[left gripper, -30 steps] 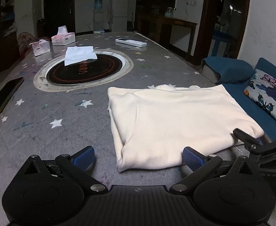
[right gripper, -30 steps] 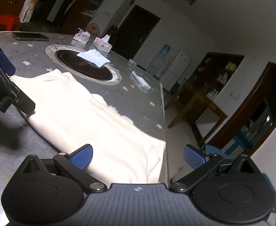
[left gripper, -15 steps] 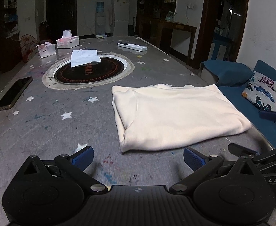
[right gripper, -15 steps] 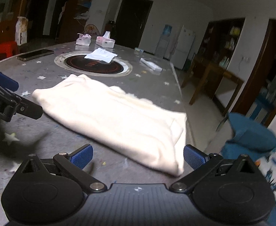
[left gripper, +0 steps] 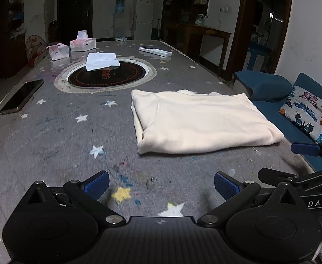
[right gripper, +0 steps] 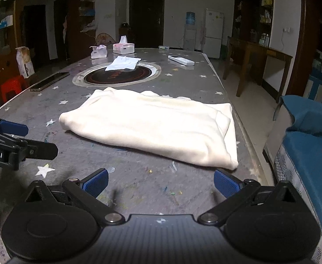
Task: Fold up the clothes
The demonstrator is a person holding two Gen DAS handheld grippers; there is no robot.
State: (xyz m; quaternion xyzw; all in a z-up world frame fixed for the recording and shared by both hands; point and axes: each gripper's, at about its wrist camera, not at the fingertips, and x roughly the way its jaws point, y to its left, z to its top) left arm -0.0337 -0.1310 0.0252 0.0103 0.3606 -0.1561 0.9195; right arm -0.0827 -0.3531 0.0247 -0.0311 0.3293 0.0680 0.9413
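Note:
A cream garment (left gripper: 200,121) lies folded into a flat rectangle on the grey star-patterned table (left gripper: 57,132); it also shows in the right wrist view (right gripper: 152,129). My left gripper (left gripper: 161,184) is open and empty, held above the table short of the garment's near edge. My right gripper (right gripper: 161,182) is open and empty, also short of the garment, near the table's right edge. Each gripper's fingers show at the side of the other's view.
A round black hotplate inset (left gripper: 106,74) with a white cloth (left gripper: 101,60) sits mid-table. A phone (left gripper: 22,96) lies at the left edge, two tissue boxes (left gripper: 81,43) and a remote (left gripper: 155,51) at the far end. A blue sofa (right gripper: 310,145) stands right of the table.
Both grippers have drawn back from the folded garment toward the near table edge, and the right one has swung to face along the table. The garment lies still.

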